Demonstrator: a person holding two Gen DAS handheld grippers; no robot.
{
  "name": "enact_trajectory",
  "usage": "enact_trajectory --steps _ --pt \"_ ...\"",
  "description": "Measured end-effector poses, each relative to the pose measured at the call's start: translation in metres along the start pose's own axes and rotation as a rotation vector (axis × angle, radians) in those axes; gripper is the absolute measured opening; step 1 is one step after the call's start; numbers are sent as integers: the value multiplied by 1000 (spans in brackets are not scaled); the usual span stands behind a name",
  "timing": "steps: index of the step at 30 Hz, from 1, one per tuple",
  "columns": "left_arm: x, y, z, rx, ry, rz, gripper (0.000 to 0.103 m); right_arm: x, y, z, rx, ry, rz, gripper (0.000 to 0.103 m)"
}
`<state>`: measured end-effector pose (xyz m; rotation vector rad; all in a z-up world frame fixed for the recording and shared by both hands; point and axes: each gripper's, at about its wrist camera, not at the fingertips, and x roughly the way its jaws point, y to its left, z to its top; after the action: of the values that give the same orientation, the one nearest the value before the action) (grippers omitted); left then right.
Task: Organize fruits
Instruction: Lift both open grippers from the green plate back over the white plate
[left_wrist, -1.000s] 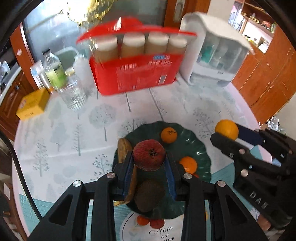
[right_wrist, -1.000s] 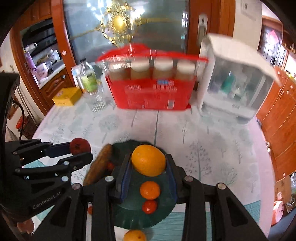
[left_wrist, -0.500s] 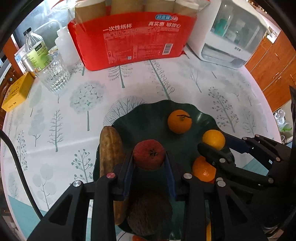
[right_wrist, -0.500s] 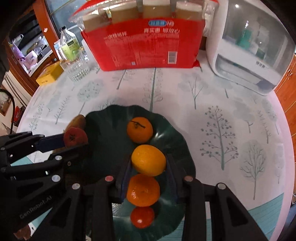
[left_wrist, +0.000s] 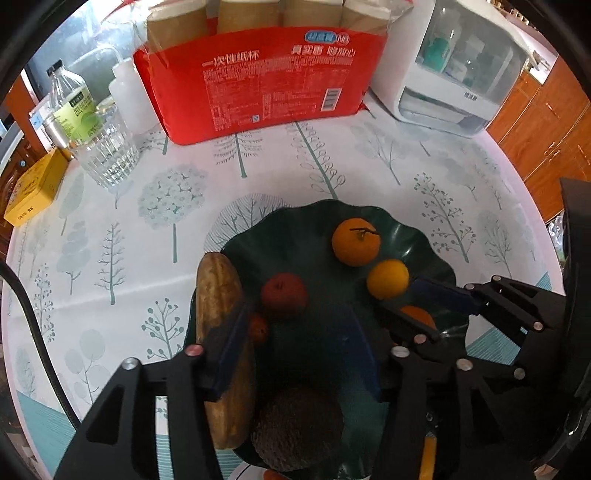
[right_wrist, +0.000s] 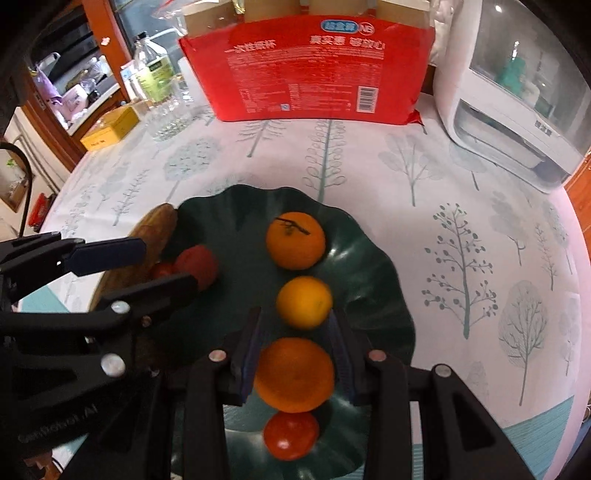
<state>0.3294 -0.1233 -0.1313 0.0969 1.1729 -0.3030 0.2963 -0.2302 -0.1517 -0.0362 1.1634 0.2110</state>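
Two fruits were at stake here. Your left tongs (left_wrist: 297, 328) were opening, and the red fruit (left_wrist: 283, 295) lay loose on the green plate (left_wrist: 295, 232), just ahead of the pads at the centre of the left view, with nothing pressing on it. Being round, it could have rolled to the lower left. There the long brown fruit (left_wrist: 218, 295) overhung the plate's left rim, and a nudge from the widening left pad might have tipped it onto the cloth.

Your right tongs (right_wrist: 295, 326) stood nearly together, clamped on the yellow orange (right_wrist: 304, 302) by the very tips, mid-frame in the right view. So shallow a hold could have let it squirt out. Whether it rested on the plate yet, I could not tell.

It sat in a tight row, with the stemmed orange (right_wrist: 295, 240) above it. Below it, the big orange (right_wrist: 294, 374) lay between the fingers, then came the tomato (right_wrist: 291, 435). Spreading the fingers there risked shoving the lower two toward the bottom rim. Both tongs also crowded the same plate and could have clashed.
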Motion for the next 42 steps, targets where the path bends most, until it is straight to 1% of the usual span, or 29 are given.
enact_trajectory --steps 9,14,17,22,24,29,42 --pt "-27 -1 -6 -3 -40 -8 59 -17 7 -4 -8 -20 -1 38" --pt "-44 1 -12 -12 -65 2 65 -30 10 -6 -4 -31 -6 38" --pt "-57 1 -18 -5 -90 23 69 -39 12 -8 0 -40 -10 38" --pt "-77 4 -26 -24 -110 28 72 -59 15 -12 18 -59 -11 38" --pt "-85 7 -29 -40 -118 26 75 -68 17 -13 25 -67 -13 38" --pt "-112 12 -38 -68 -153 28 78 -90 20 -16 48 -85 -11 38" --pt "-180 12 -63 -72 -251 24 82 -150 39 -39 65 -137 -29 38"
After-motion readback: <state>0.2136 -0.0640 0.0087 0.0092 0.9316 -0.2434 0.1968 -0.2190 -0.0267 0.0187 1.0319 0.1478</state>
